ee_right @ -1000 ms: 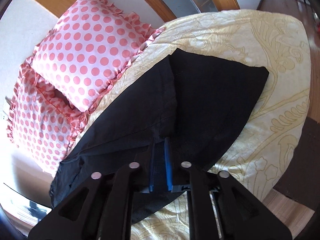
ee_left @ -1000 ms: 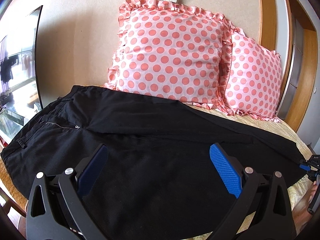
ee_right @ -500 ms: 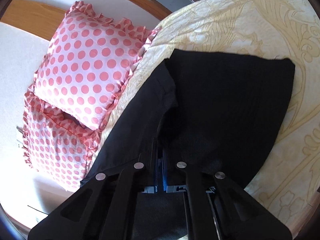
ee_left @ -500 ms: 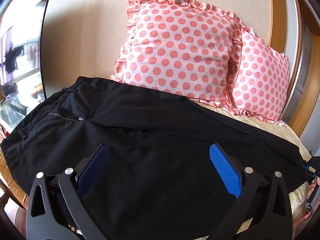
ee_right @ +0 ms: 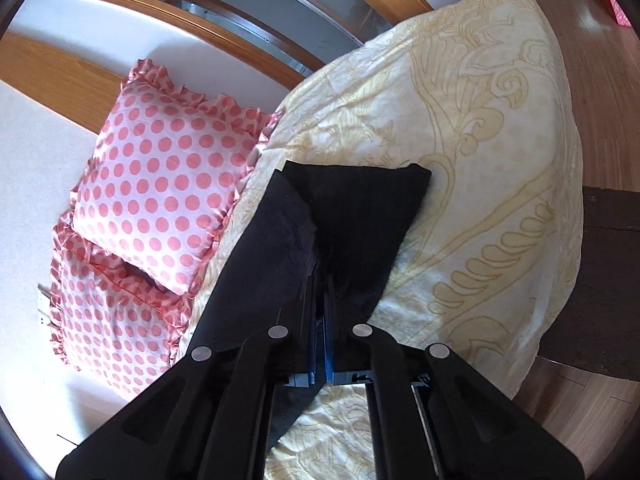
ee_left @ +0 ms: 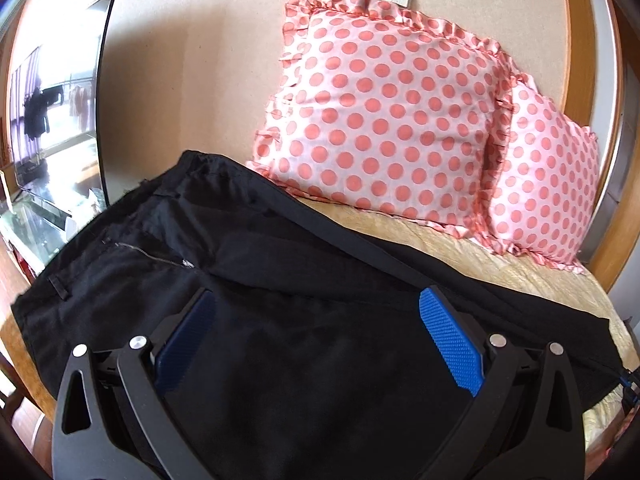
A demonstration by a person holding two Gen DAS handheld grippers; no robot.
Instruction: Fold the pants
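Black pants lie spread across the yellow bedspread, waistband and zipper at the left, legs running right. My left gripper is open, its blue pads wide apart just above the thigh area, holding nothing. In the right wrist view my right gripper is shut on the pants' leg ends, with the dark cloth pinched between the blue pads. The right gripper's tip also shows at the far right edge of the left wrist view.
Two pink polka-dot pillows lean against the wall behind the pants. A TV stands at the left beyond the bed edge. The patterned bedspread stretches right of the leg ends, with wooden floor beyond.
The left gripper has moved closer over the pants and stays open. The right gripper has stayed shut on the leg ends and pulled them; the cloth now looks narrower and farther along the bed.
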